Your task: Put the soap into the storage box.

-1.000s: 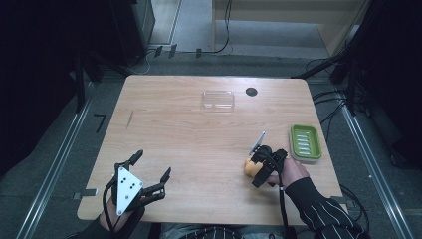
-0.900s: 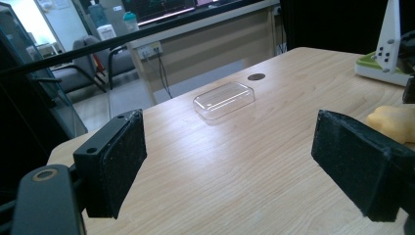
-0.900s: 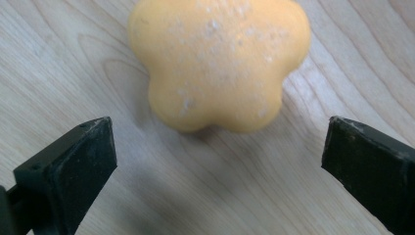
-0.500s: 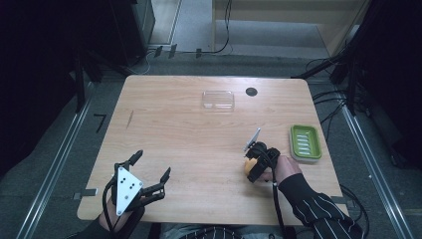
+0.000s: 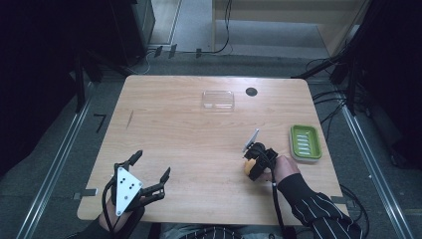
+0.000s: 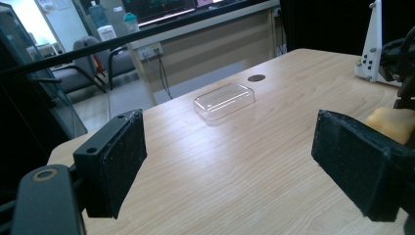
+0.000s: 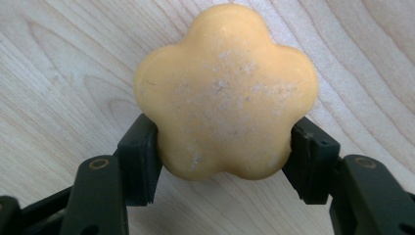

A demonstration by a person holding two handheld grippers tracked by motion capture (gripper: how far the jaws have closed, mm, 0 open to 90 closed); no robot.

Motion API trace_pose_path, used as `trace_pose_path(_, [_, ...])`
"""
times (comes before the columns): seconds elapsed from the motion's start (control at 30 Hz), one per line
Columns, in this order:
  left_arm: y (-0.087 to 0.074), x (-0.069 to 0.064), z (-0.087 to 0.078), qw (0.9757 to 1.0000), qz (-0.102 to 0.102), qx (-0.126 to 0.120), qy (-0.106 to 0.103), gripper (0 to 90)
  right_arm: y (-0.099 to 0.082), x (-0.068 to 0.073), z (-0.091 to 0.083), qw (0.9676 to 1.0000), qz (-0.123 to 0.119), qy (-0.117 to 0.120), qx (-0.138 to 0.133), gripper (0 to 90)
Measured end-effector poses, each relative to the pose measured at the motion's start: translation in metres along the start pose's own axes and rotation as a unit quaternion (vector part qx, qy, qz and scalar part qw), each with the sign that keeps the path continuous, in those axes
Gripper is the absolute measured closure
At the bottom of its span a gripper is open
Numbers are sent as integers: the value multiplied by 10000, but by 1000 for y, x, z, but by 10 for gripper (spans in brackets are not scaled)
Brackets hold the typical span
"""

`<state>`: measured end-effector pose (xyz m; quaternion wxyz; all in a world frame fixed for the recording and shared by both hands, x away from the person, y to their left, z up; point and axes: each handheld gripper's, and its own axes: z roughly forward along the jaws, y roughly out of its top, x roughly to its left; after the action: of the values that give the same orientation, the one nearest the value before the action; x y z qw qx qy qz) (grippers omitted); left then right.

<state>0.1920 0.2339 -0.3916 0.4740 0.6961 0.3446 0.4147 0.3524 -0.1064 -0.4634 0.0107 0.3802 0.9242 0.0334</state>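
A yellow flower-shaped soap lies on the wooden table, and my right gripper is shut on its lower lobes, one jaw on each side. From above, the soap is a small yellow patch under the right gripper at the table's right front. My left gripper hovers open at the front left with nothing between its jaws; its own view looks across the table past the left gripper to the soap at the right edge.
A clear plastic lid lies at the table's back centre, beside a dark round hole. A green ribbed soap dish sits right of the right hand. Black stands and cables surround the table.
The right gripper has shifted a little left and forward with the soap between its jaws. The left gripper has stayed where it was.
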Motion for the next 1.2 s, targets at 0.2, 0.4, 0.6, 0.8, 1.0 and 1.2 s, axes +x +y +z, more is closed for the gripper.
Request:
trace_pose_path(0.2, [0, 0, 0, 10000, 11, -8, 7, 135, -2, 1, 1, 9999, -49, -29, -97, 399])
trace_pose_path(0.4, [0, 0, 0, 10000, 9, -6, -5, 135, -3, 0, -2, 9998, -82, -109, -122, 400])
trace_pose_path(0.6, [0, 0, 0, 10000, -1, -12, -3, 135, -10, -7, -8, 9997, 4, -177, -169, 400])
trace_pose_path(0.8, [0, -1, 0, 10000, -5, -10, 0, 135, -14, -13, -11, 9994, 98, -238, -223, 400])
trace_pose_path(1.0, [0, -1, 0, 10000, -3, -9, -2, 135, -19, -19, -15, 9990, 201, -264, -294, 400])
trace_pose_path(1.2, [0, 0, 0, 10000, 14, -6, -7, 135, -25, -30, -18, 9984, 309, -326, -347, 400])
